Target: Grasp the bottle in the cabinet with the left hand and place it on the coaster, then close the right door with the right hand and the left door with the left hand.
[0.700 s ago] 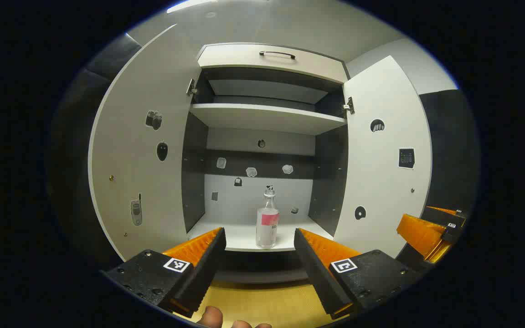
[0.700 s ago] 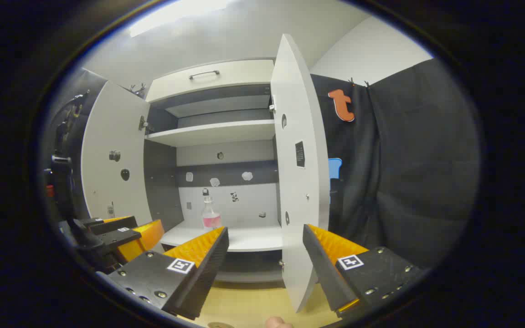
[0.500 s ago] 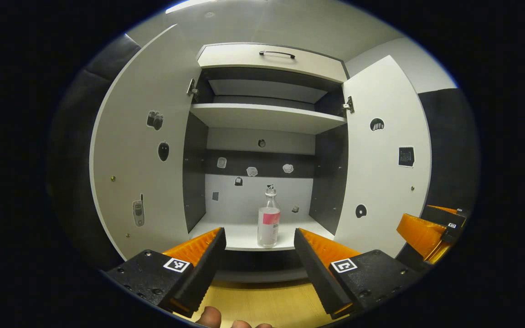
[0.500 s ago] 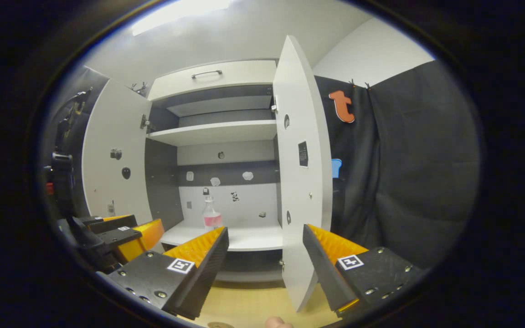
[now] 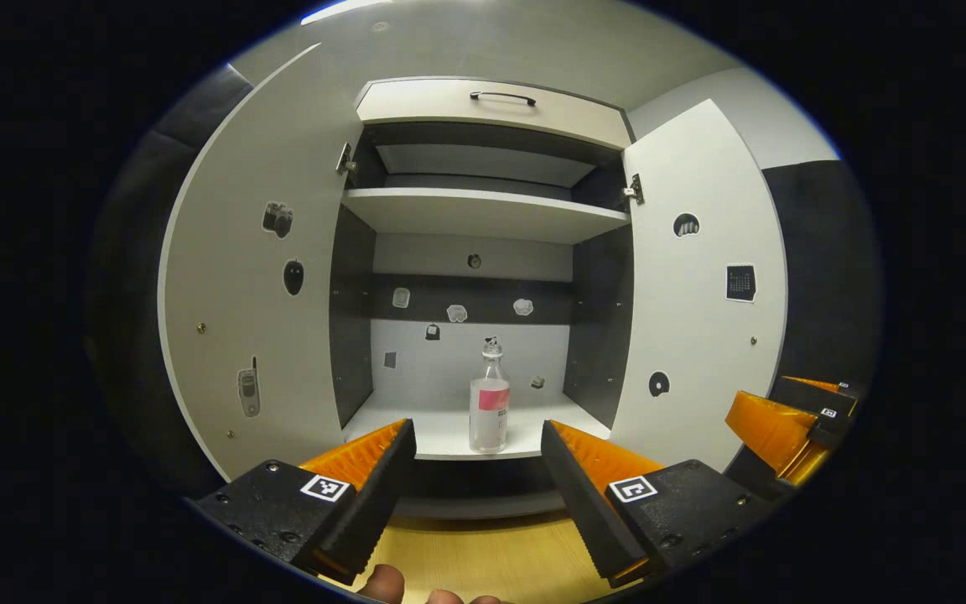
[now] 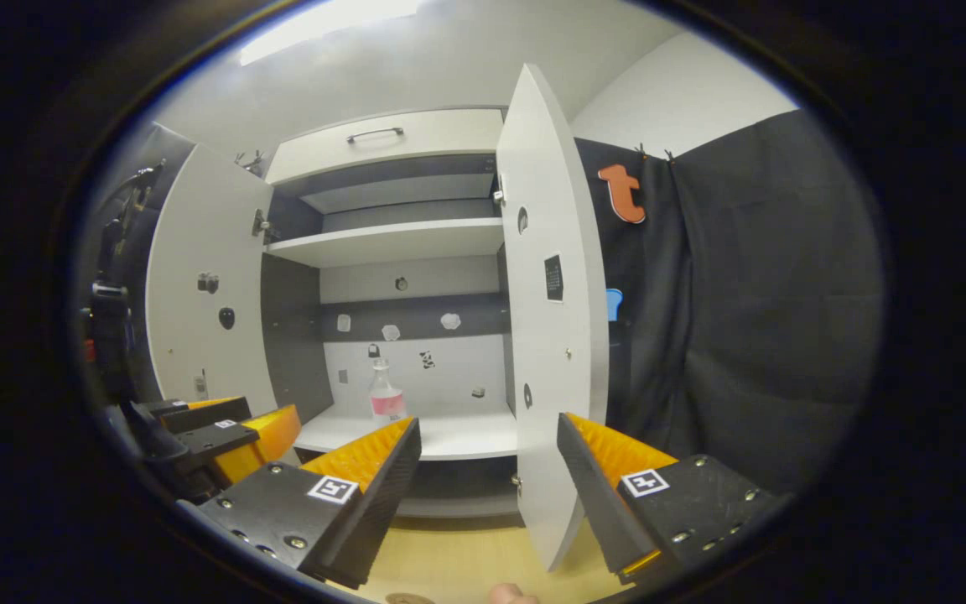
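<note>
A clear bottle (image 5: 489, 407) with a pink label stands upright near the front of the cabinet's lower shelf (image 5: 441, 436); the right gripper view has the bottle (image 6: 383, 394) too. Both cabinet doors hang open: the left door (image 5: 257, 285) and the right door (image 5: 701, 302). My left gripper (image 5: 476, 470) is open, short of the shelf, with the bottle straight ahead beyond its fingers. My right gripper (image 6: 487, 470) is open too, in front of the right door's edge (image 6: 546, 335). The left gripper (image 6: 223, 436) sits at the lower left of the right gripper view.
An upper shelf (image 5: 483, 214) and a top flap with a handle (image 5: 501, 98) sit above. A wooden tabletop (image 5: 483, 554) lies below the cabinet. Black cloth (image 6: 743, 319) hangs to the right of the cabinet. A round rim (image 6: 403, 598) peeks in at the bottom edge.
Both views have shifted slightly; the cabinet and bottle sit a little lower and closer in the left gripper view. Both grippers stay open.
</note>
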Tool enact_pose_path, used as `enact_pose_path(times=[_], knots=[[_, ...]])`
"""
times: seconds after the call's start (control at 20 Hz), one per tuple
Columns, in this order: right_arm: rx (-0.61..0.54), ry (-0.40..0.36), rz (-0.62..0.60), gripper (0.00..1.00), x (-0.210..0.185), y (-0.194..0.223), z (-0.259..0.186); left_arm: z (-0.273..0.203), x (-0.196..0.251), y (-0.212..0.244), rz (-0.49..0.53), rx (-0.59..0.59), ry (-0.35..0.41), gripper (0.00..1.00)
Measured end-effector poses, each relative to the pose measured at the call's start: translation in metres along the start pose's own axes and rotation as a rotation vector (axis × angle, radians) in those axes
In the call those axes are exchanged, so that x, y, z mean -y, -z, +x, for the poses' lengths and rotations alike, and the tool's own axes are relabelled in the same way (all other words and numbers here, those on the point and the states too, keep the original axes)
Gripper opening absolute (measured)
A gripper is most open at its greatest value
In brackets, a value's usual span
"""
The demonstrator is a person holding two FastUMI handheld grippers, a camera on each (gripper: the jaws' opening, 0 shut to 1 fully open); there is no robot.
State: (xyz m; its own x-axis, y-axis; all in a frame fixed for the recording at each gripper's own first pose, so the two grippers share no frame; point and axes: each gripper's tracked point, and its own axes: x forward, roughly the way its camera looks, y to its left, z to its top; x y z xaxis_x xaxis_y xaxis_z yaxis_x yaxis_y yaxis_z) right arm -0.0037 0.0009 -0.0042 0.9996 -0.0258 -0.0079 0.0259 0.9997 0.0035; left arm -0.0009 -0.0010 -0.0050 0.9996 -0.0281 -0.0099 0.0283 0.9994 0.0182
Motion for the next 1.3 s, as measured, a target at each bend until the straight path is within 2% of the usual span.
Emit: enact_pose_path(times=[0.3, 0.55, 0.85, 1.1, 1.3], knots=[[-0.008, 0.006, -0.011, 0.98, 0.001, 0.002, 0.001, 0.029, 0.006, 0.013, -0.006, -0.023, 0.026, 0.96], [-0.007, 0.057, -0.018, 0.99, 0.023, 0.004, -0.009, 0.092, 0.003, 0.016, 0.012, -0.030, 0.016, 0.96], [-0.015, 0.157, -0.043, 0.99, 0.052, 0.008, -0.012, 0.177, 0.003, 0.007, 0.056, -0.022, -0.013, 0.97], [-0.031, 0.200, -0.047, 0.99, 0.059, 0.014, -0.007, 0.239, -0.001, 0.031, 0.041, -0.126, -0.045, 0.96], [-0.041, 0.213, -0.047, 0.99, 0.063, 0.019, -0.003, 0.263, -0.007, 0.054, 0.000, -0.218, -0.074, 0.97]])
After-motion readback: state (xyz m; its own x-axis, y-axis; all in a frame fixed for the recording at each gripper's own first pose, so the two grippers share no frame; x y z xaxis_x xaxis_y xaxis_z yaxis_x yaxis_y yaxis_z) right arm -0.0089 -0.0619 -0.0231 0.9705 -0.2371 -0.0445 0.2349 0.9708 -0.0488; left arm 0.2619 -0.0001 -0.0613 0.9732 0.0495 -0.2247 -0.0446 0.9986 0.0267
